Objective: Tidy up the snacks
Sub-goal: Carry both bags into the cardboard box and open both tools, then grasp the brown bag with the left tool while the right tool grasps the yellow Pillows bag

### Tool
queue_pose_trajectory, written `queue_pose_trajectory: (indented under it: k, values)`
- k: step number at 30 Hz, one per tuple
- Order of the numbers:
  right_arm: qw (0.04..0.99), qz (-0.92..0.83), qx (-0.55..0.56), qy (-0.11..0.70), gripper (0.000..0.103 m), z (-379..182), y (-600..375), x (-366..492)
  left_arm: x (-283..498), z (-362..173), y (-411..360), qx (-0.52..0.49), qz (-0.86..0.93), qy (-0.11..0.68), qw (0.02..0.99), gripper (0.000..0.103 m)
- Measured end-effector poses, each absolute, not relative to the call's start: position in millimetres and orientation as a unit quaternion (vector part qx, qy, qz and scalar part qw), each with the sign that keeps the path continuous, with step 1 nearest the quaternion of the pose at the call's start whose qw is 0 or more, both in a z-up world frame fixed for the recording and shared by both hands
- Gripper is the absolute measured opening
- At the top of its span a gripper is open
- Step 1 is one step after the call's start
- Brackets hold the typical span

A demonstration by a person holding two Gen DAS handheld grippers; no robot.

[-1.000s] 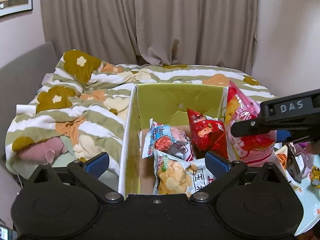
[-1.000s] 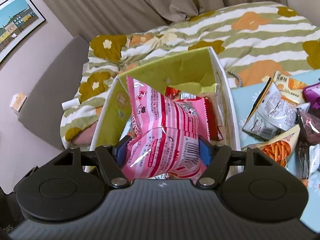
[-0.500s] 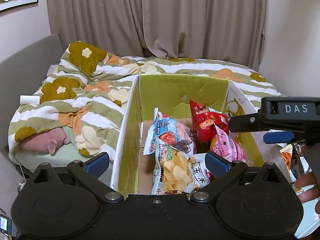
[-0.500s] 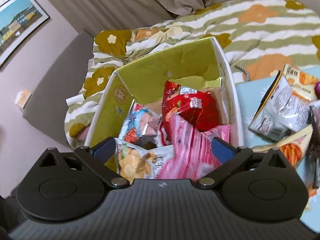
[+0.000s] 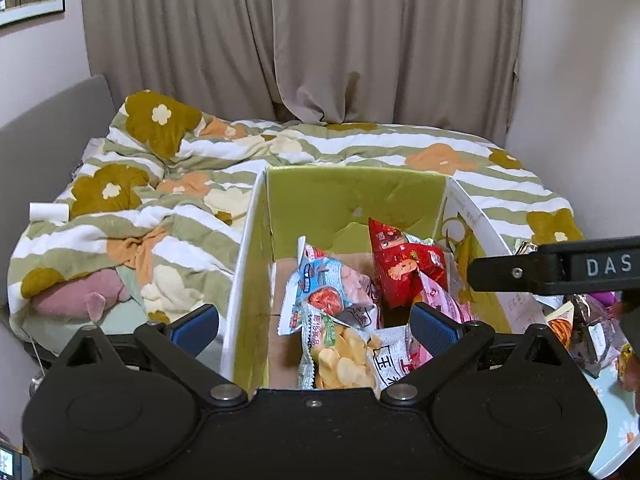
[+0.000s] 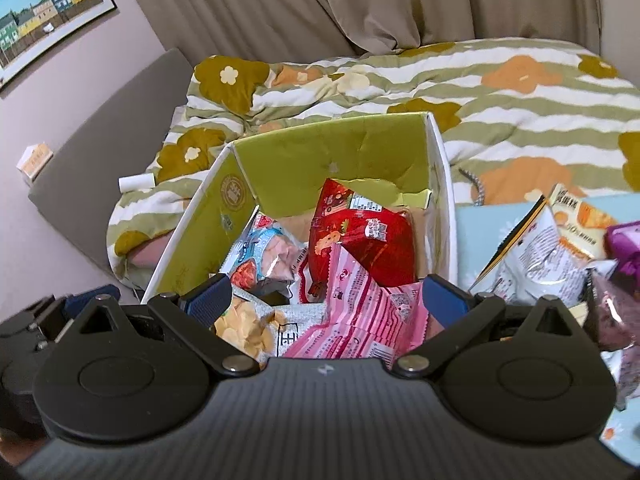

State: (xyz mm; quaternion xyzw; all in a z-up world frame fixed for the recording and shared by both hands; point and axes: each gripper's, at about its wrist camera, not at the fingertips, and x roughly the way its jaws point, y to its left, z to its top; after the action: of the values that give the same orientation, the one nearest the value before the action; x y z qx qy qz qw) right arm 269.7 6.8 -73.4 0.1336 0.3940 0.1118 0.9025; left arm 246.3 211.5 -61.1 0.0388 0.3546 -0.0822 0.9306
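Right gripper (image 6: 326,298) jaws spread wide, just been opening, nothing pinched: the pink striped snack bag (image 6: 360,320) lies loose below them, lower centre of the right wrist view, inside the cardboard box (image 6: 336,152). Left gripper (image 5: 316,322) jaws also wide and empty, hanging over the near left corner of the box

Progress, judged from what lies where: four bags are in the box
- pink striped bag, near right
- red snack bag (image 6: 360,236), propped against the back right
- blue-and-white bag (image 5: 328,284), centre left
- potato chip bag (image 5: 344,356), nearest edge

Left to do: a heap of packets still sits on the light blue surface (image 6: 480,224) at the right edge of the right wrist view, outside the box: a white-and-orange bag (image 6: 556,248), a purple packet (image 6: 624,248), more below it that I can't read. So roughly partway; box is not full, brown floor still shows at its left side

Around: box stands against a bed with a green-striped floral duvet (image 5: 180,208), beige curtains (image 5: 300,40) behind, framed picture (image 6: 44,20) upper left. In the way: the tall right wall of the box sits between the heap and the inside, so each packet probably needs lifting over it. The bags already in lean loosely and may slump when the next one lands
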Motion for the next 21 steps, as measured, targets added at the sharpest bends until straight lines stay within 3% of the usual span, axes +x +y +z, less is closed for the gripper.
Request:
queue_pose_trajectory:
  k: [21]
  values:
    - [0.938, -0.042, 0.120, 0.322, 0.103, -17.3, -77.9, 159.3, 204.1, -30.4, 152.8, 0.044, -0.219, 0.304, 0.926, 0.103]
